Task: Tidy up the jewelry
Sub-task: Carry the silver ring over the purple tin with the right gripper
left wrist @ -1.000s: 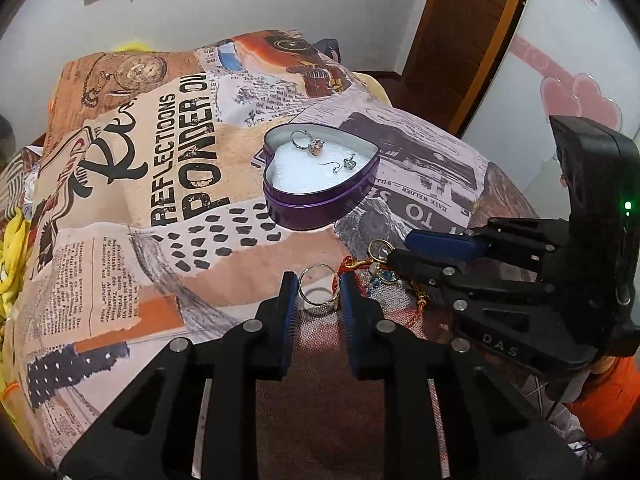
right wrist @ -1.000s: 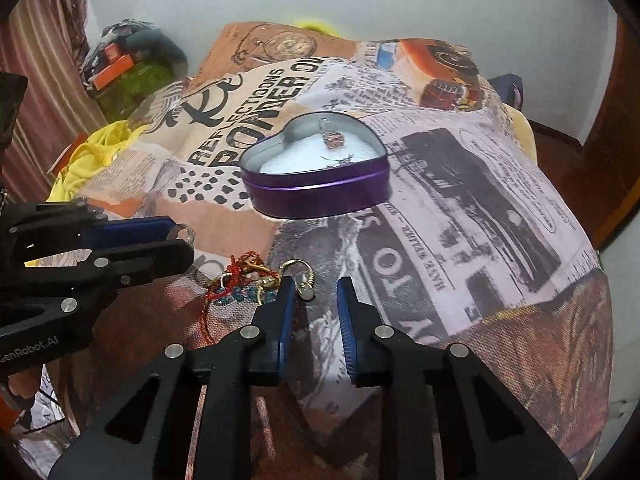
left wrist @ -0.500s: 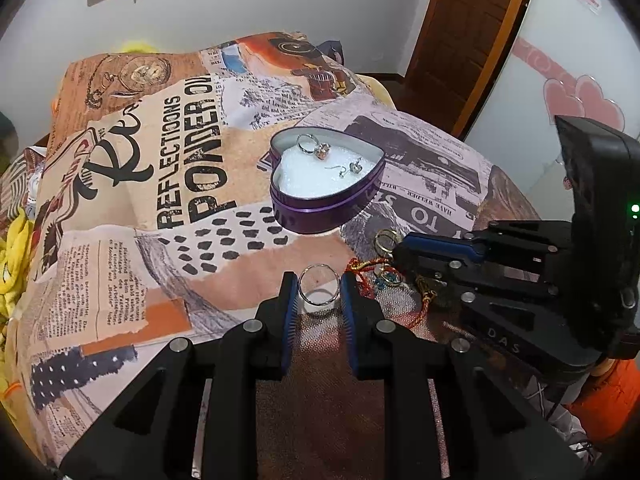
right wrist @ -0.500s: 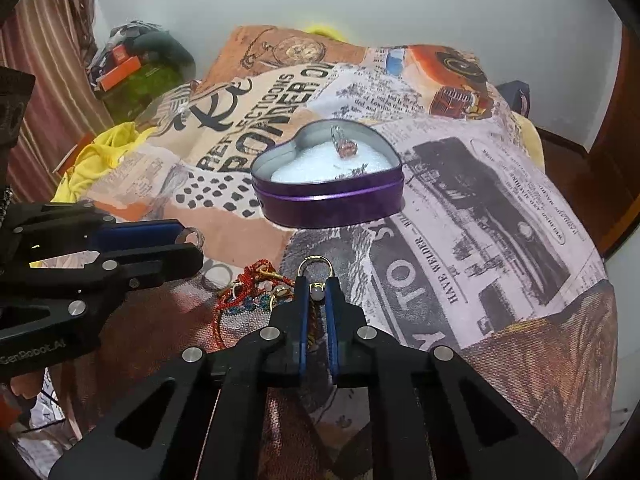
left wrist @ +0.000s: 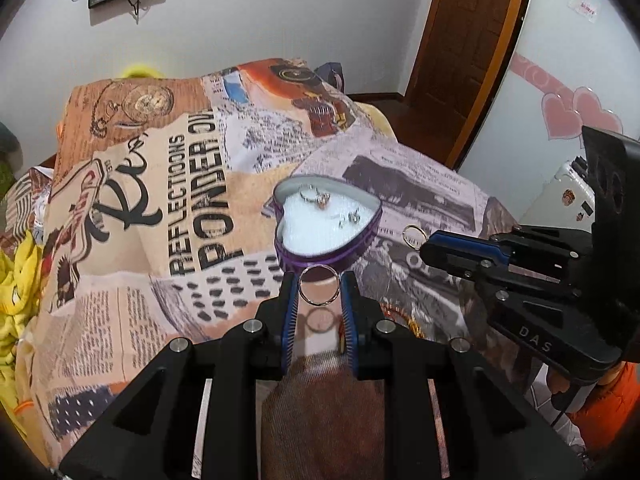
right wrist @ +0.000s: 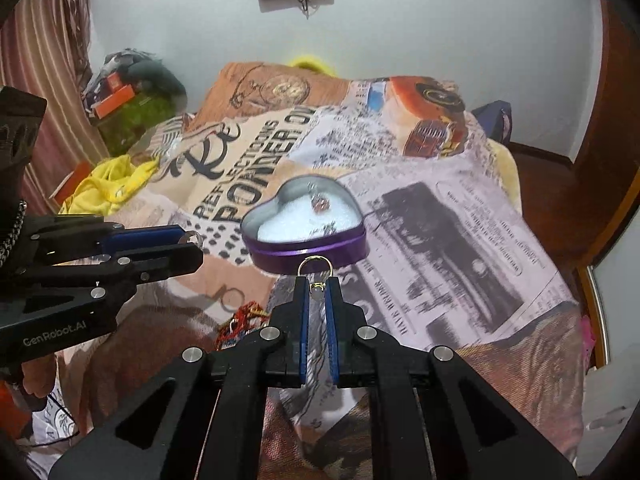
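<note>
A purple heart-shaped tin (left wrist: pixel 362 240) (right wrist: pixel 320 250) with white lining sits on the printed bedspread and holds a stone ring (left wrist: pixel 316 198) and a small earring (left wrist: pixel 350 218). My left gripper (left wrist: pixel 319 286) is shut on a silver ring (left wrist: pixel 319 285), lifted above the bedspread just in front of the tin. My right gripper (right wrist: pixel 316 290) is shut on a gold hoop earring (right wrist: pixel 315 270), held up at the tin's near wall; it also shows in the left wrist view (left wrist: pixel 415 237).
A red and gold bracelet tangle (right wrist: pixel 240 322) lies on the bedspread (left wrist: pixel 160 208) below the grippers. Yellow cloth (right wrist: pixel 110 184) and clutter lie at the left edge. A wooden door (left wrist: pixel 464 48) stands at the far right.
Both grippers have risen off the bedspread with their pieces and moved toward the tin. The right gripper closed on the gold hoop a second ago and now carries it.
</note>
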